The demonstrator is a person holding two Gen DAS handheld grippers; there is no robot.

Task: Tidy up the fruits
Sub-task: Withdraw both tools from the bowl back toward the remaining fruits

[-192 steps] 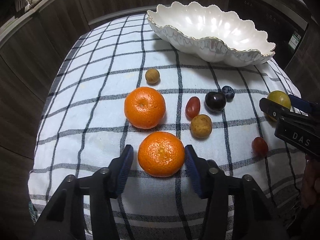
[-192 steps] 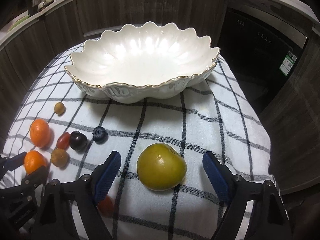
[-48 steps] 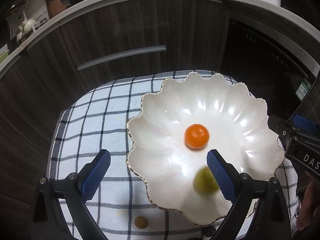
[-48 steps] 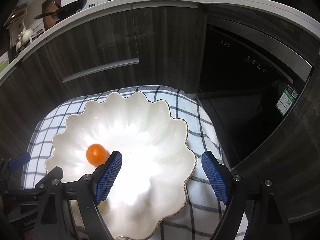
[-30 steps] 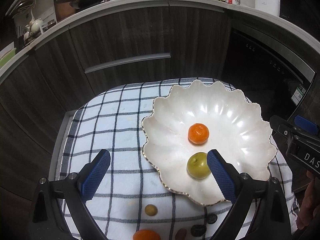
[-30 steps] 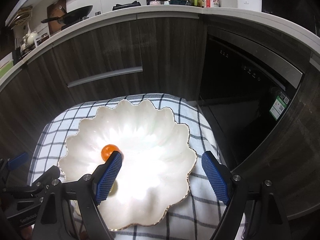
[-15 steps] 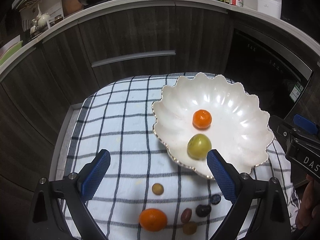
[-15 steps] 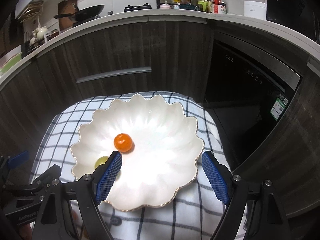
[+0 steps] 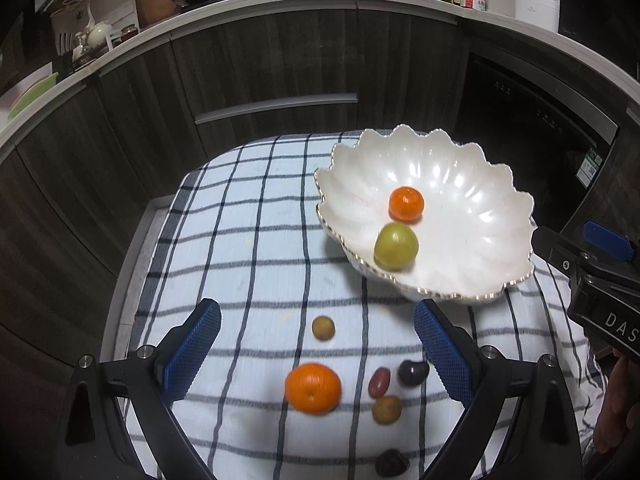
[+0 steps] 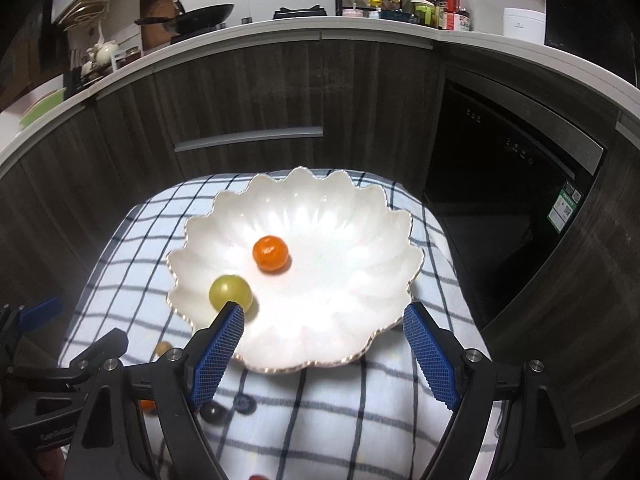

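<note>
Your left claw point(image 9: 316, 350) is wide apart and holds nothing; the orange point(image 9: 313, 387) on the desk point(image 9: 248, 240) lies just below it, between the pads. Your right claw point(image 10: 323, 354), also apart and empty, hovers over the bowl point(image 10: 360, 216), farther away.

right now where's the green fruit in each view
Left wrist: green fruit sits right of centre, in the white bowl near its front-left rim.
Right wrist: green fruit sits left of centre, just above the left blue pad.
Shared landmark: the small orange lying beyond it in the bowl.
</note>
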